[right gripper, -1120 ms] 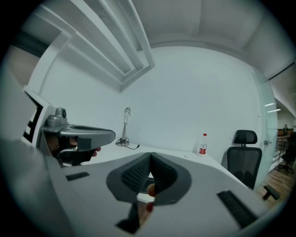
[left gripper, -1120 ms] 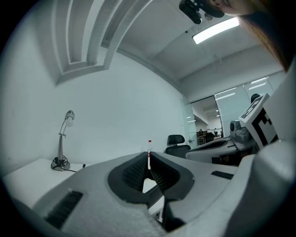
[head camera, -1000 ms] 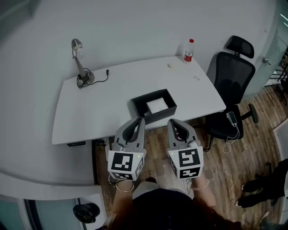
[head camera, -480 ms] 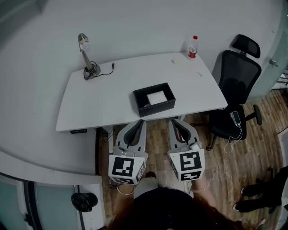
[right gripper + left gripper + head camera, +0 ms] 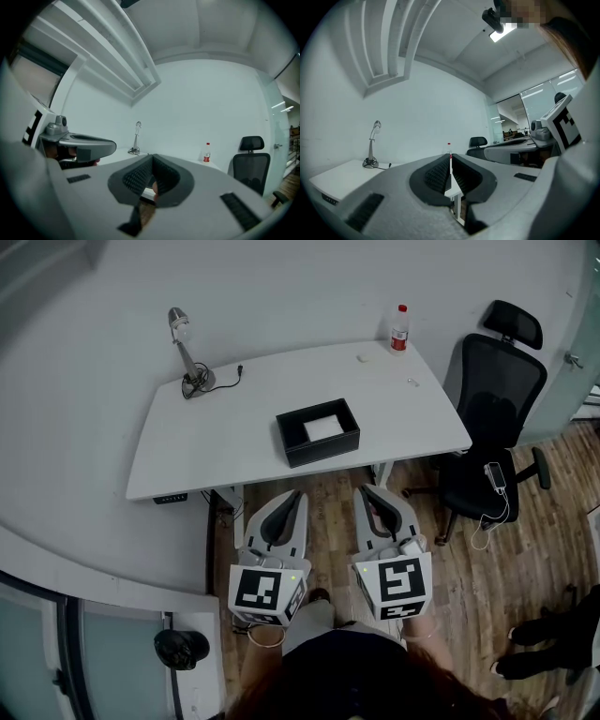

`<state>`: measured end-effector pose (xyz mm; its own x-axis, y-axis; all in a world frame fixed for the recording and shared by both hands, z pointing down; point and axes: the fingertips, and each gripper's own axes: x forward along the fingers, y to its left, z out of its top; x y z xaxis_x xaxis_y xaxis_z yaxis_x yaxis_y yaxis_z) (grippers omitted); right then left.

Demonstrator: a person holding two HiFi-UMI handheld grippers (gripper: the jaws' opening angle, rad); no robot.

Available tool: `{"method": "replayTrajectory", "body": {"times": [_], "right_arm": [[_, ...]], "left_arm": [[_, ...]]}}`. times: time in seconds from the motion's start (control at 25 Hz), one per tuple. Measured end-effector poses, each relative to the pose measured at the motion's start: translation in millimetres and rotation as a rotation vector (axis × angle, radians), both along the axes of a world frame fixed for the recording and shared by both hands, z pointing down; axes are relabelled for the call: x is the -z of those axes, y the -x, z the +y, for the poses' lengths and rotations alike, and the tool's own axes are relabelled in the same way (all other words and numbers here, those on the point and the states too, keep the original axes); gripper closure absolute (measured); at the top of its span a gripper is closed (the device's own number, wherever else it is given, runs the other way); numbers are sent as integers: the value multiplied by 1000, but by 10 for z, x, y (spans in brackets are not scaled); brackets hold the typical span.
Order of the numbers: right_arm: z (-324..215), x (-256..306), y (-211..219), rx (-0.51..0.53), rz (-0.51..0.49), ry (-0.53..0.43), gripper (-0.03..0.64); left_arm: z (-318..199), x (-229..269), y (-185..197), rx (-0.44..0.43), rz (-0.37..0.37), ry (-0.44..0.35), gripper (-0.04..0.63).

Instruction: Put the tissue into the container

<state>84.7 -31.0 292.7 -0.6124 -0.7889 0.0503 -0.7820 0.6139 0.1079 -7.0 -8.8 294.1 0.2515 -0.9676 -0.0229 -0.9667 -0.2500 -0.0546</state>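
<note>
1. The white folded tissue (image 5: 323, 428) lies inside the black rectangular open container (image 5: 323, 449), which stands near the front edge of the white desk (image 5: 206, 451).
2. The left gripper (image 5: 293, 495) and right gripper (image 5: 367, 491) hover over the wooden floor (image 5: 469, 577), short of the desk.
3. Both pairs of jaws are pressed together, holding nothing.

Bright, even, cool white throughout; no hard shadows, only a soft dim patch under the table (image 5: 216, 442). Glare from a ceiling light (image 5: 500, 33) in the left gripper view. Heavy fisheye bending and black corners in both gripper views. Soft focus on the near left claw (image 5: 450, 159) and right claw (image 5: 153, 157); sharp head view.
</note>
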Motion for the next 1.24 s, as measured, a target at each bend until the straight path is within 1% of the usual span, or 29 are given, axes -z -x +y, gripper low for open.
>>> {"method": "replayTrajectory", "body": {"times": [0.52, 0.64, 0.8, 0.96, 1.04, 1.24], "right_arm": [[501, 20, -202, 44, -9, 8, 597], [589, 27, -283, 41, -27, 4, 597], [702, 18, -392, 23, -17, -7, 597], [812, 22, -462, 38, -41, -2, 597], [855, 33, -494, 43, -48, -9, 597], [954, 73, -560, 56, -30, -44, 597]], "left_arm": [[520, -14, -254, 26, 8, 5, 560], [618, -13, -302, 33, 13, 0, 560], [746, -42, -383, 31, 15, 2, 560], [846, -78, -471, 27, 17, 3, 560], [880, -80, -506, 28, 16, -1, 560], [927, -97, -592, 22, 10, -10, 560]]}}
